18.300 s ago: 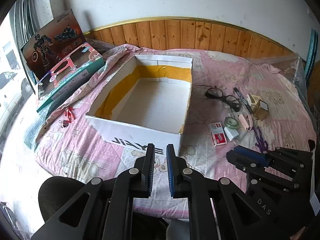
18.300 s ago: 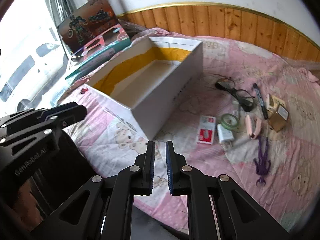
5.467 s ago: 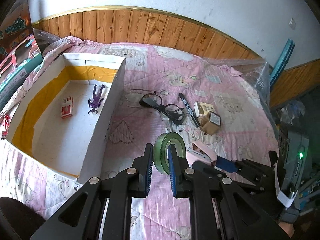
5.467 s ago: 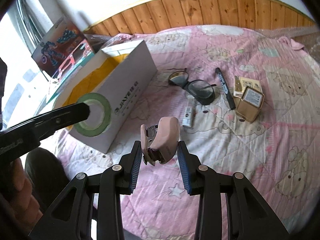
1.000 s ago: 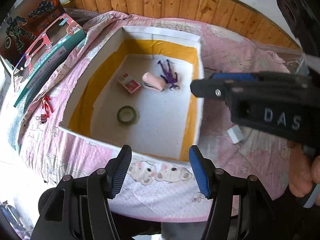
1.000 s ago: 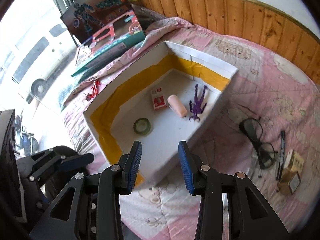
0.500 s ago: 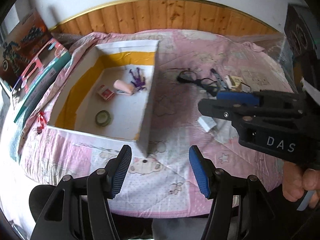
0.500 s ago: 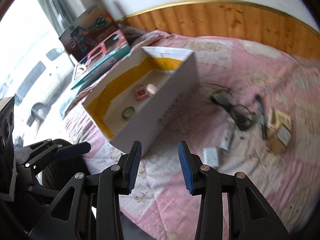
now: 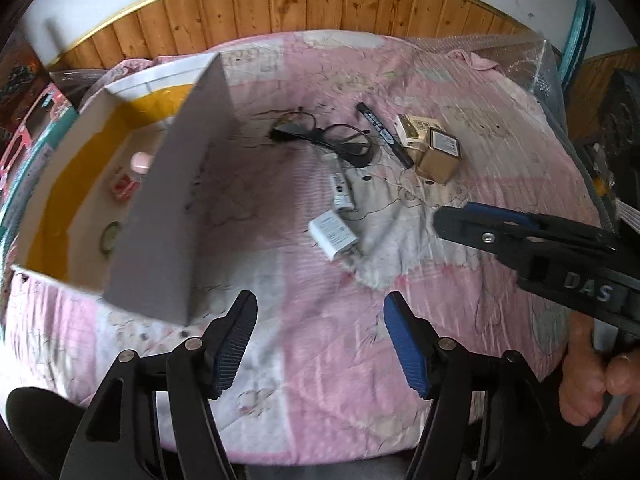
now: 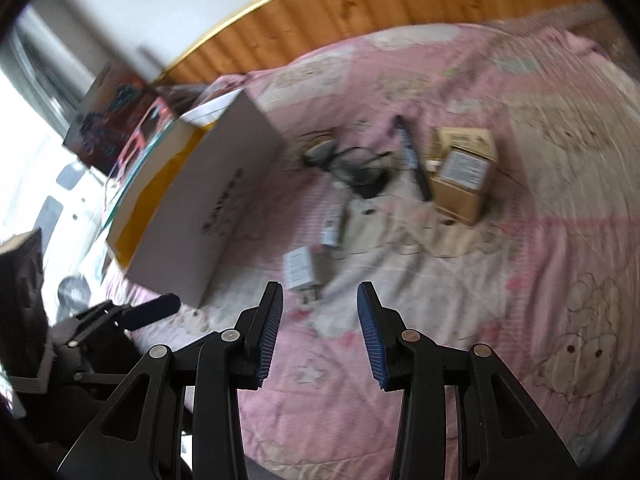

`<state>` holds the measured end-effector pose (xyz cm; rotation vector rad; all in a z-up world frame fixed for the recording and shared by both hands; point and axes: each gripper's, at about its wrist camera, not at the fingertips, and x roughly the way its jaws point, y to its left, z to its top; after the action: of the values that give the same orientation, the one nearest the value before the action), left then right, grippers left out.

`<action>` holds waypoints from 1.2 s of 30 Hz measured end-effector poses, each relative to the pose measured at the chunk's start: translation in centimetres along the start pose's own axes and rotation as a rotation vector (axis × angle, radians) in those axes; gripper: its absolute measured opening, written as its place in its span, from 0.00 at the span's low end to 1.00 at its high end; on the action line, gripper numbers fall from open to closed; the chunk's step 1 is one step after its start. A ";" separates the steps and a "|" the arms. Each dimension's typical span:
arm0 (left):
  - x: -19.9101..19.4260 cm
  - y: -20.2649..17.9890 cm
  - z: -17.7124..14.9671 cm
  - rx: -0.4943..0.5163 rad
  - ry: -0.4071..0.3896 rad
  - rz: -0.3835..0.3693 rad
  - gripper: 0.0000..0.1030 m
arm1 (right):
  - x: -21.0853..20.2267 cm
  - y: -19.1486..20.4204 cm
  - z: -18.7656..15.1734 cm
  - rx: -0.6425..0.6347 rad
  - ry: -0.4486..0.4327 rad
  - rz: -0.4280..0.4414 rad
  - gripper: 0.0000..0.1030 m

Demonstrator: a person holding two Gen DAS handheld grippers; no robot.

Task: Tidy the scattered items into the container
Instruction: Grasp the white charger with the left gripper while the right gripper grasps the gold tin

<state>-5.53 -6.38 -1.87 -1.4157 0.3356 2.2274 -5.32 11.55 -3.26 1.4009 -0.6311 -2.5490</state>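
Note:
The white box (image 9: 172, 208) with yellow-taped inner walls stands at the left and holds a pink stapler (image 9: 141, 161), a red-white packet (image 9: 124, 187) and a green tape roll (image 9: 109, 237). On the pink sheet to its right lie a white charger (image 9: 333, 234), a small white tube (image 9: 342, 193), black glasses (image 9: 324, 136), a black marker (image 9: 384, 134) and two gold boxes (image 9: 436, 154). My left gripper (image 9: 318, 340) is open and empty, low over the sheet. My right gripper (image 10: 319, 328) is open and empty, just short of the charger (image 10: 300, 270).
Toy boxes (image 10: 120, 128) lean beyond the white box at the far left. Wooden panelling (image 9: 320, 4) runs along the back wall. Bubble wrap (image 9: 520, 64) covers the bed's far right corner. A hand (image 9: 592, 380) holds the right gripper's handle.
Both grippers have swung right, away from the box and towards the scattered items. They sit lower and closer to the charger, and both views are blurred by the motion.

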 end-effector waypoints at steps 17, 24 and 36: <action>11.2 -0.1 3.4 -0.110 0.077 0.054 0.66 | 4.0 -8.6 6.0 0.205 -0.072 -0.112 0.56; 12.6 0.7 2.9 -0.113 0.030 0.050 0.67 | 7.7 -8.9 7.7 0.215 -0.060 -0.241 0.64; 11.0 4.4 1.9 -0.176 -0.030 -0.016 0.31 | 7.6 -10.6 7.3 0.280 -0.016 -0.235 0.55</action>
<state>-13.17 -6.37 -11.14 -1.4665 0.1193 2.3096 -15.00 20.57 -10.31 1.6323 -0.9061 -2.7371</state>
